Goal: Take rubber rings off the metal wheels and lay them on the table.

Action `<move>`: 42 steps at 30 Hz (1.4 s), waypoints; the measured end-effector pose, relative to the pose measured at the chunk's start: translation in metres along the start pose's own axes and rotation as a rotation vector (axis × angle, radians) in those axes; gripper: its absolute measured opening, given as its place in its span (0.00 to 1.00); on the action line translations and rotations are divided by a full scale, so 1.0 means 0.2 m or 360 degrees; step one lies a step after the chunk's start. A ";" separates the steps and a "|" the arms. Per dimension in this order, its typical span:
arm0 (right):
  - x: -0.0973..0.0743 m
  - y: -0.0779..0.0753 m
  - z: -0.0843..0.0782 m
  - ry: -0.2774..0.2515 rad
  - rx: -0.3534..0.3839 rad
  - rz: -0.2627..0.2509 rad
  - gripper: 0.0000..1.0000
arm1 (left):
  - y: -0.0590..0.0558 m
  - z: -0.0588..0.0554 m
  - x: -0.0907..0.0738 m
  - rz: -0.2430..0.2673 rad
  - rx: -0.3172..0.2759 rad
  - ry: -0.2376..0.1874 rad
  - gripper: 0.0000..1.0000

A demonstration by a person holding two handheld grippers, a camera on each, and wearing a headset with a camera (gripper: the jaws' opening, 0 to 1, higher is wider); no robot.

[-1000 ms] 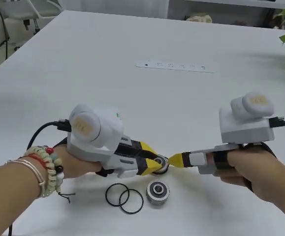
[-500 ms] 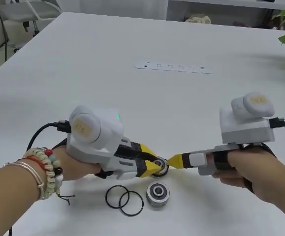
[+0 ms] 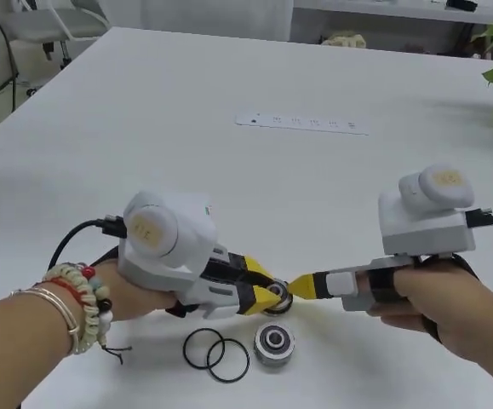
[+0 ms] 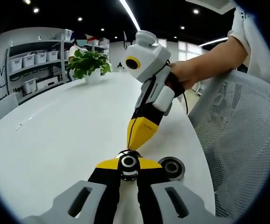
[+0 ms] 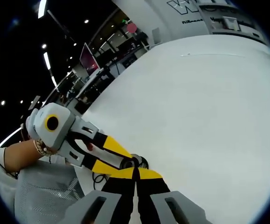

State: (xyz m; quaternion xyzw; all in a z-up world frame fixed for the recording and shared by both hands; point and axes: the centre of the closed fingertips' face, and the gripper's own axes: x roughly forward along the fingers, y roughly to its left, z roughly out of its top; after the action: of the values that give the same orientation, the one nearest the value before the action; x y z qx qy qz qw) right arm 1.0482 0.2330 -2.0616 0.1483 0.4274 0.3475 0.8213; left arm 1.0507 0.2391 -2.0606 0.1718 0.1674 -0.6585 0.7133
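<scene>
Beaded bracelets (image 3: 77, 294) are worn on the wrist behind the left gripper (image 3: 266, 292). Its yellow-tipped jaws are clamped on either side of a small metal wheel (image 4: 128, 164), which is held just above the white table (image 3: 229, 170). The wheel is judged to be gripped this way so that it is braced while the other tool works on its edge.

Below and slightly left of it, two loose rings (image 3: 216, 354) are laid flat on the table, overlapping. They are thin, black, matte and round, and count as the finished part of the task.

Just right of the rings, a second wheel (image 3: 274, 341) lies on its side. It is a short cylinder with a shiny steel hub and a dark outer band. Whether rubber is on it cannot be resolved.

The right gripper (image 3: 300, 286) is brought in from the right. Its yellow wedge-shaped jaws are pressed together to a fine point that touches the rim of the held wheel. This is likely done to catch or peel the ring. Whether any rubber is pinched cannot be told.

A flat white power strip (image 3: 301, 123) lies well beyond, mid-table.
</scene>
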 end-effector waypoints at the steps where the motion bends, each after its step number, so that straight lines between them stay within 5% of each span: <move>1: 0.00 0.00 0.00 -0.0001 -0.0001 0.0001 0.00 | 0.00 0.00 0.00 0.0000 -0.0001 0.0000 0.08; 42: 0.00 0.03 0.01 -0.0015 -0.0021 0.0038 0.00 | 0.00 0.00 0.01 -0.0002 -0.0023 -0.0006 0.08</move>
State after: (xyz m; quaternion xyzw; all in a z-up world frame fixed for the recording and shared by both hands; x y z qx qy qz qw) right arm 1.0463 0.2380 -2.0574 0.1495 0.4195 0.3595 0.8200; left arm 1.0509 0.2370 -2.0608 0.1652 0.1710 -0.6581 0.7144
